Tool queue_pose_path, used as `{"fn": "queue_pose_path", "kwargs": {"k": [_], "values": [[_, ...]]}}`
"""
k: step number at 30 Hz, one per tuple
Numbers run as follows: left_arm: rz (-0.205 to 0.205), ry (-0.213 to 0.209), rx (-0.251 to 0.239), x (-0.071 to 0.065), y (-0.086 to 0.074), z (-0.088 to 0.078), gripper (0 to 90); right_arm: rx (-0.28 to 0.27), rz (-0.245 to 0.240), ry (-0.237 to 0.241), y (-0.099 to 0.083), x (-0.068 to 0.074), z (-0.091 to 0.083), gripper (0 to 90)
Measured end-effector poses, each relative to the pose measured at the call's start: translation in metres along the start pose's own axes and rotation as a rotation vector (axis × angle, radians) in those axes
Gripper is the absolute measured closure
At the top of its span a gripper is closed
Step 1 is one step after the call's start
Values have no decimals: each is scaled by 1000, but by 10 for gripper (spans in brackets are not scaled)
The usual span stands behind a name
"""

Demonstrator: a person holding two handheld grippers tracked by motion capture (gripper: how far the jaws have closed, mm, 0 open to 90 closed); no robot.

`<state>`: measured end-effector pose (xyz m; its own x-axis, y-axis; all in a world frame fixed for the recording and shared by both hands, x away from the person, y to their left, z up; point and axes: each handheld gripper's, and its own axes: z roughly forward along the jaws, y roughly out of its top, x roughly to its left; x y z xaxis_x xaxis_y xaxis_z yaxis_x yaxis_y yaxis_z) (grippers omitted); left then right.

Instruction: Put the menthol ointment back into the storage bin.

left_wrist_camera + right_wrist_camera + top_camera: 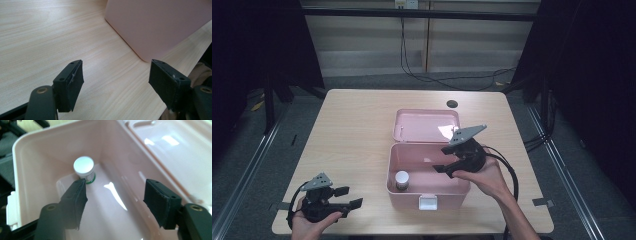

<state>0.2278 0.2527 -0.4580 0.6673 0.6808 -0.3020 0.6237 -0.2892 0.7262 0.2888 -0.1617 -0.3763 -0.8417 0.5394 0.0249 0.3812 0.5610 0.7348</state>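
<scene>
At the near left corner of the table (352,125), the left gripper (346,196) rests in a hand, its jaws spread wide with nothing between them; in the left gripper view they frame bare wood and a pink wall. Near the near edge, right of centre, sits the pink box (412,192), open, a white latch (428,202) on its front wall. Inside, against the near left corner of the box, stands a small jar (84,169) with a white cap and a green band at its base; no writing on it can be read. The right gripper (443,167) hangs over the box's right side, jaws apart and empty. The lid (427,125) lies flat behind, toward the far edge.
</scene>
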Motion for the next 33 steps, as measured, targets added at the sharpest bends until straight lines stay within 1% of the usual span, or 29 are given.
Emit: {"fn": "queue_pose_path", "kwargs": {"k": [2,3,4,5,8,10,11,12,13,15,16,18,19,22,25,26,29,30,33], "values": [[0,0,0,0,0,0,275,-27,9,-19,-4,0,-4,384],[2,-1,0,0,0,0,275,-41,13,-39,-7,0,-6,384],[2,-1,0,0,0,0,276,-65,33,-51,-13,-2,-10,384],[1,-1,0,0,0,0,276,-65,33,-51,-13,-2,-10,384],[3,-1,1,0,0,0,275,-111,63,-75,-20,-4,-17,379],[0,-1,0,0,0,0,275,-137,77,-101,-25,-4,-22,367],[1,0,0,0,0,0,275,-144,86,-108,-27,-4,-24,356],[0,0,-2,0,0,0,275,-152,109,-106,-33,-6,-26,332],[0,0,-2,0,0,0,276,-152,109,-106,-33,-6,-26,332],[-2,1,-2,1,0,0,276,-170,108,-130,-38,-6,-29,329],[0,1,-1,0,0,0,276,-178,121,-124,-41,-7,-30,321],[2,-2,1,0,0,0,275,-185,138,-137,-46,-8,-34,312],[2,0,0,0,0,0,276,-192,145,-135,-48,-9,-36,311],[3,-1,2,0,0,0,276,-224,157,-164,-54,-9,-44,311],[0,-2,1,0,0,0,276,-252,178,-179,-61,-11,-51,308],[1,-1,0,0,0,0,276,-257,187,-178,-63,-12,-53,306],[-2,1,-4,1,0,-1,276,-260,208,-203,-71,-13,-58,285],[-3,1,-3,1,0,0,276,-269,212,-209,-74,-13,-60,285],[1,1,0,0,0,0,276,-270,229,-222,-81,-14,-65,276]]}}
